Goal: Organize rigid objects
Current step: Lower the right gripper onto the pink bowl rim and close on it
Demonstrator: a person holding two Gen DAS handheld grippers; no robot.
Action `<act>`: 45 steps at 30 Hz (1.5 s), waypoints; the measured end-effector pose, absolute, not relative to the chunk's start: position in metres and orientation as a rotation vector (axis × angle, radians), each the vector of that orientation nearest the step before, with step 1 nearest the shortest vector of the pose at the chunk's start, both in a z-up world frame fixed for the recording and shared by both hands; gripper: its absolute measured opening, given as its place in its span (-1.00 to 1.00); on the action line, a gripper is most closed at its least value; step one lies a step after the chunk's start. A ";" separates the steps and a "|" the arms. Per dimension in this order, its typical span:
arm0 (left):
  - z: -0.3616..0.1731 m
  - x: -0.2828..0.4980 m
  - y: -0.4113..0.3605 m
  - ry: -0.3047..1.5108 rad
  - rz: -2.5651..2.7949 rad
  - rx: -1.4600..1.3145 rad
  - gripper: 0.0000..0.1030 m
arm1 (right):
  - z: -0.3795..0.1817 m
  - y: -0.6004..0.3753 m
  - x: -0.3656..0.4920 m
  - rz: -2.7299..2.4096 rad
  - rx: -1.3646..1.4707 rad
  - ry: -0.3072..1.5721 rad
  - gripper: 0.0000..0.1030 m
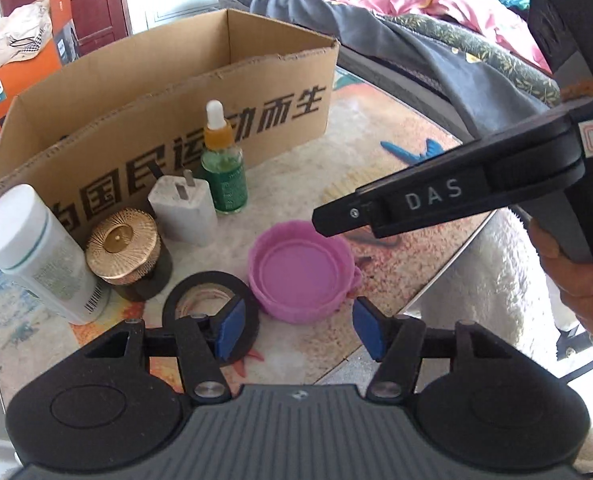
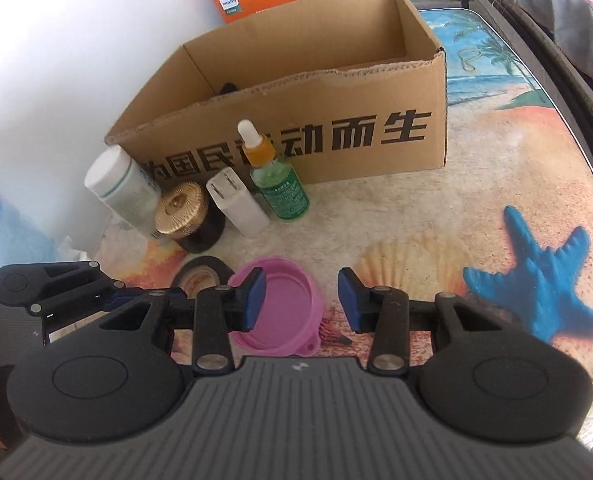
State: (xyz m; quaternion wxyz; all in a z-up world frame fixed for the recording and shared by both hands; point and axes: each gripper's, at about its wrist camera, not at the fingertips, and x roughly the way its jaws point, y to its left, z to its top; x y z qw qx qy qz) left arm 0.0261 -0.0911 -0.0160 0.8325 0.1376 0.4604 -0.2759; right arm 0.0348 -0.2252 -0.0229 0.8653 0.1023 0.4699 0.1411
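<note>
Left claw: our left gripper [image 1: 298,330] is let go, its blue pads [image 1: 229,330] stand apart, and nothing is pinched between them.
Right claw: our right gripper [image 2: 302,300] is let go too, with its blue pads [image 2: 256,300] apart and no thing squeezed.
Pink bowl: the pink bowl [image 1: 302,270] sits flat on the table [image 1: 376,152], just in front of both claws. In the right view the left pad is in front of its rim.
Tape roll: the black tape roll [image 1: 212,312] lies flat beside the pink bowl. In the left view our left pad is in front of it.
Gold jar: the dark jar with a gold lid [image 1: 122,246] stands upright between the white bottle [image 1: 36,252] and the white plug [image 1: 184,210].
Dropper bottle: the green dropper bottle [image 1: 224,160] stands upright, just in front of the box wall.
Box: the cardboard box [image 2: 296,92] is open on top and stands behind the row of small things. We see something dark inside, but we cannot tell what it is.
Hand: we see a hand [image 1: 580,276] holding the right gripper's handle at the right edge of the left view.
Table picture: the table top shows a blue starfish [image 2: 536,276] and a shell [image 2: 408,256].
</note>
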 end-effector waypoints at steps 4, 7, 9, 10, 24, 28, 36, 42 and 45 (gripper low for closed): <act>-0.030 0.028 -0.104 0.980 -0.553 0.343 0.16 | -0.029 -0.220 0.041 0.296 0.177 0.996 -0.24; -0.033 0.030 -0.107 0.983 -0.542 0.356 0.15 | -0.034 -0.216 0.049 0.309 0.172 1.012 -0.30; -0.033 0.031 -0.112 0.976 -0.538 0.370 0.14 | -0.036 -0.215 0.050 0.311 0.166 1.022 -0.46; -0.033 0.031 -0.113 0.974 -0.536 0.372 0.14 | -0.038 -0.215 0.052 0.313 0.166 1.030 -0.60; -0.035 0.037 -0.128 0.966 -0.579 0.347 0.14 | -0.044 -0.238 0.045 0.258 0.208 1.069 -0.86; -0.035 0.038 -0.135 0.960 -0.596 0.350 0.14 | -0.042 -0.245 0.041 0.242 0.217 1.071 -0.86; -0.039 0.045 -0.145 0.971 -0.598 0.374 0.26 | -0.041 -0.250 0.044 0.249 0.230 1.057 -0.80; -0.045 0.051 -0.147 0.987 -0.593 0.362 0.30 | -0.045 -0.250 0.050 0.256 0.231 1.057 -0.72; -0.045 0.052 -0.148 0.981 -0.592 0.363 0.30 | -0.049 -0.252 0.051 0.251 0.237 1.061 -0.72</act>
